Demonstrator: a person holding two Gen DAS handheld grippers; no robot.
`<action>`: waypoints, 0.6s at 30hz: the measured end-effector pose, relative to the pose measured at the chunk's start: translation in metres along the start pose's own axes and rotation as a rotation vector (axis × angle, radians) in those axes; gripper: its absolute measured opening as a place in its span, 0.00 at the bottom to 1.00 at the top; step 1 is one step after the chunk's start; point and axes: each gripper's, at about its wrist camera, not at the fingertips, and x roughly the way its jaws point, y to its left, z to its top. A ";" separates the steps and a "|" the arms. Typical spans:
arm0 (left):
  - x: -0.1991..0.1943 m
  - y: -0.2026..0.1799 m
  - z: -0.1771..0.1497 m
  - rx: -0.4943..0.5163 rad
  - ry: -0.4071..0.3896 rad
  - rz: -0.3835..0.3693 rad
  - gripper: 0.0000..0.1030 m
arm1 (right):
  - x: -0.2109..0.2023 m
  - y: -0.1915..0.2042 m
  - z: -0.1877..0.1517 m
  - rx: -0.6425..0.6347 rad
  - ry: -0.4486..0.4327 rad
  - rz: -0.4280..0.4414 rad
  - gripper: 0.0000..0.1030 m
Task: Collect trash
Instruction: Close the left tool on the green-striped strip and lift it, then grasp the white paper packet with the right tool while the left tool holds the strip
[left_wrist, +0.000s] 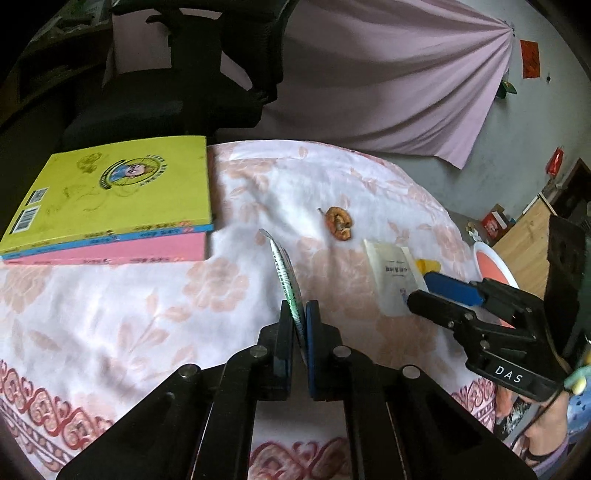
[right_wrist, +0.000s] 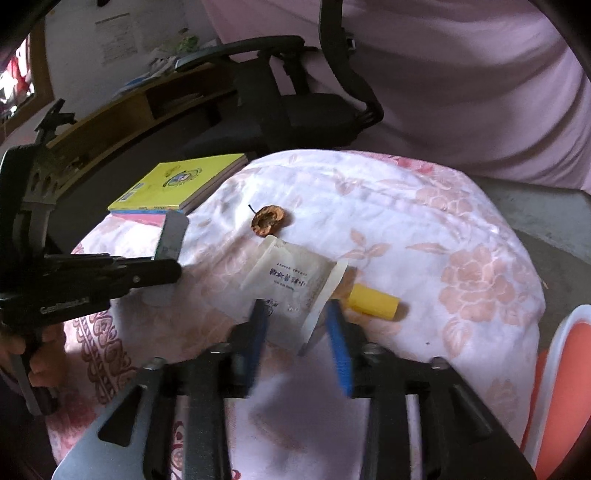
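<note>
Left claw (left_wrist: 297, 325) is clamped tight on a thin silvery foil wrapper (left_wrist: 284, 273), holding it edge-up above the floral-clothed counter (left_wrist: 110, 314). Right claw (right_wrist: 295, 325) stands partly open, its blue fingers (right_wrist: 338, 343) straddling the near end of a white printed paper sachet (right_wrist: 291, 277) lying flat. Beside it sits a yellow cylinder (right_wrist: 375, 301); a dried brown fruit peel (right_wrist: 267, 219) lies just beyond the sachet.
</note>
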 end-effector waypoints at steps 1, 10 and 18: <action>-0.001 0.002 0.000 -0.006 0.001 -0.003 0.04 | 0.001 0.000 0.000 0.005 0.005 -0.003 0.48; -0.011 0.017 0.001 -0.033 -0.008 0.005 0.04 | 0.015 0.002 0.013 0.122 0.004 0.033 0.61; -0.014 0.031 0.001 -0.059 -0.006 0.006 0.04 | 0.030 0.025 0.016 0.034 0.031 -0.057 0.64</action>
